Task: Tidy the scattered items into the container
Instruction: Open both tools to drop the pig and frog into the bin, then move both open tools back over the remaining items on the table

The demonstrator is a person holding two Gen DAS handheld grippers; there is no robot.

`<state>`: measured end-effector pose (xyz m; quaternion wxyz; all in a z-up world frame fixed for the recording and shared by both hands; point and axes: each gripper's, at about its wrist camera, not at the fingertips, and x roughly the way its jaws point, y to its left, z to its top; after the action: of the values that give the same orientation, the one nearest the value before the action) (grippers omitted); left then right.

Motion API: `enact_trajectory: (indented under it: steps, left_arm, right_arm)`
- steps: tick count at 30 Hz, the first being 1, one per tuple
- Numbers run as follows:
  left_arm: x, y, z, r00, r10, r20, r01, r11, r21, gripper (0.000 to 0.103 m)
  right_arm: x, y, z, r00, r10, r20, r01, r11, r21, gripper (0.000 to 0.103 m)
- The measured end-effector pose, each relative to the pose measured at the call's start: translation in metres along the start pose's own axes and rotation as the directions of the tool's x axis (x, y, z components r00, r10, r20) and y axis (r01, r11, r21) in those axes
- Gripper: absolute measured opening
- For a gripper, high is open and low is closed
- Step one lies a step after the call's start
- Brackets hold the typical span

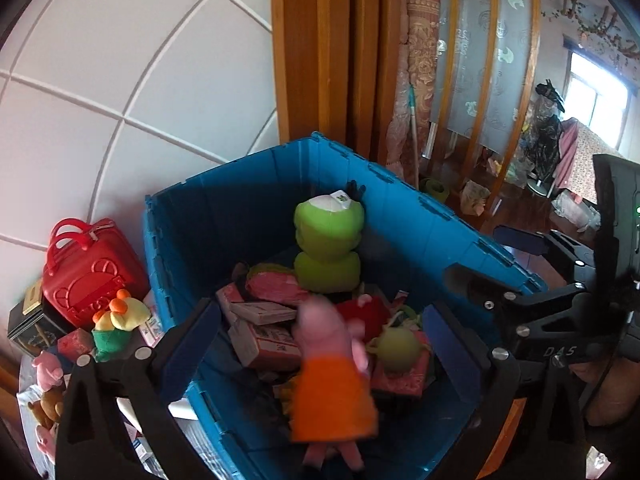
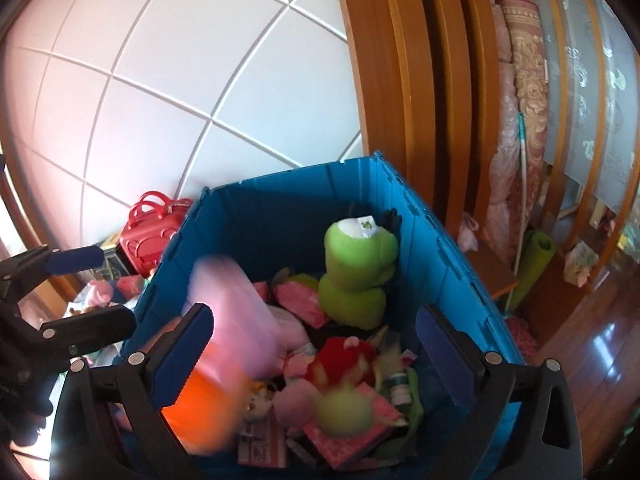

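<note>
blue crate (image 1: 420,216) open-topped, floor crowded by green plush (image 1: 326,240), boxes (image 1: 264,328)

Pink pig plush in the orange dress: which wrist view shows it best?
The left wrist view. The pig plush shows whole there, head to feet, over the blue crate, though motion-blurred. In the right wrist view it is a heavier blur, partly hidden behind the right tool's finger.

The left gripper (image 1: 316,344) hangs with its jaws spread wide, the blue pads (image 1: 192,344) far apart and nothing pinched between them. The right gripper (image 2: 316,356) is likewise spread wide, its pads (image 2: 444,356) touching nothing. Each shows in the other's view: the right gripper to the right of the left, the two side by side and apart.
</note>
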<state>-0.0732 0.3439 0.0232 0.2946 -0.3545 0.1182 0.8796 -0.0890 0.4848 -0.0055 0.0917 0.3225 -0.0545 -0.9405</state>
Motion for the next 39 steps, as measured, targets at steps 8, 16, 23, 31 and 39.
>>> enact_trajectory:
  steps: [8,16,23,31,39]
  left_arm:
    - [-0.013,0.034,-0.022,1.0,0.027,-0.004,-0.027,0.999,-0.046,0.103]
    - [-0.036,0.077,-0.052,0.998,0.055,-0.005,-0.055,0.993,-0.107,0.103]
    - [-0.06,0.132,-0.092,0.995,0.1,-0.021,-0.102,0.975,-0.199,0.103]
    - [-0.09,0.214,-0.163,0.98,0.184,-0.079,-0.2,0.925,-0.323,0.103]
    - [-0.11,0.305,-0.252,0.934,0.301,-0.192,-0.355,0.844,-0.403,0.103]
  right_arm:
    - [-0.001,0.033,0.001,1.0,0.027,-0.01,-0.028,0.998,-0.05,0.103]
    - [0.001,0.082,0.002,0.997,0.079,-0.014,-0.08,0.991,-0.106,0.103]
    - [0.005,0.137,-0.003,0.991,0.128,-0.03,-0.132,0.977,-0.17,0.103]
    - [0.017,0.224,-0.018,0.976,0.2,-0.085,-0.215,0.94,-0.263,0.103]
    - [0.038,0.322,-0.052,0.953,0.257,-0.164,-0.3,0.881,-0.365,0.103]
